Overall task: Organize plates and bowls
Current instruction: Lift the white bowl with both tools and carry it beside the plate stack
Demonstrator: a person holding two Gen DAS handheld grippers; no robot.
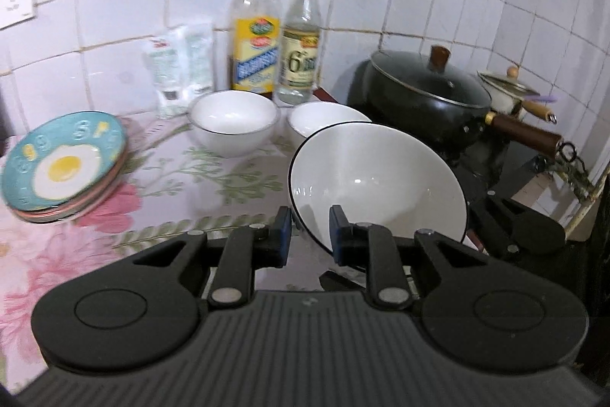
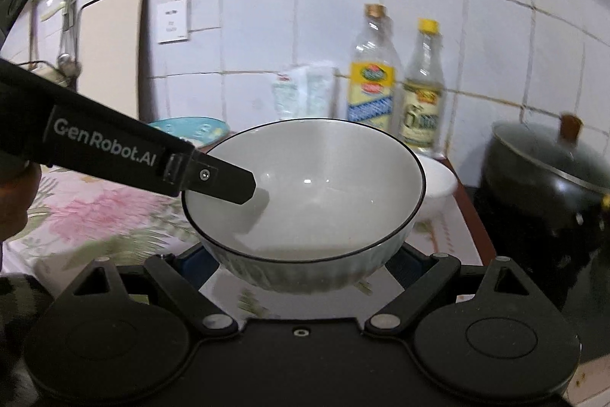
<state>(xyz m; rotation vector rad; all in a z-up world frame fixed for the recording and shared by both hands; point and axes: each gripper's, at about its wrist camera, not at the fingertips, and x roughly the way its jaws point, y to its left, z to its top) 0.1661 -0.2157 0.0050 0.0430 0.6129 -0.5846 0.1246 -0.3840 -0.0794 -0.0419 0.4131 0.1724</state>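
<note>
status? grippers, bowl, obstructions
Left gripper shut on big bowl rim; right gripper clamps its body. Bowl airborne, tilted. Two small bowls and plate stack ahead on counter; path between looks clear.

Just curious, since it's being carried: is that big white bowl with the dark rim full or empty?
Empty. The big white bowl shows a bare, glossy inside in both views; only the left hand-held gripper, pinching its rim, reaches into it.

Left gripper [image 1: 309, 235] pinched nearly closed on a rim, right gripper [image 2: 301, 264] fingers spread wide.
</note>
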